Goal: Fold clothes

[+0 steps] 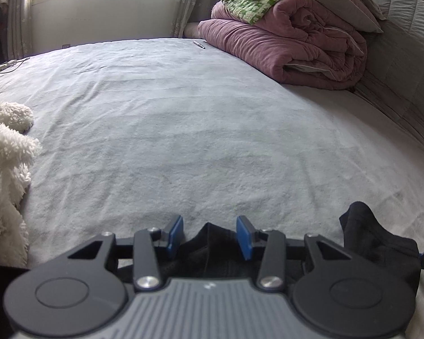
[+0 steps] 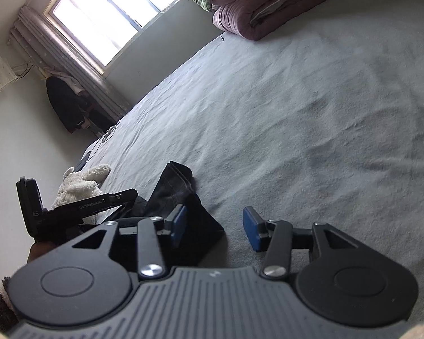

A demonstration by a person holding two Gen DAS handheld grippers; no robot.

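Both tongs are held over the bed (image 1: 183, 118) with jaws parted and nothing gripped. A fold of the black garment (image 1: 212, 243) is seen between the pads of the left gripper (image 1: 209, 234), untouched by them. The right gripper (image 2: 214, 226) is positioned at the garment's right edge, with only bedsheet between its pads (image 2: 253, 231).

"GenRobot.AI" and "45" on left claw (image 2: 127, 197)

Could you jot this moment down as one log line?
left tongs: open, astride black garment | right tongs: open, beside it | bed sheet: garment not yet folded
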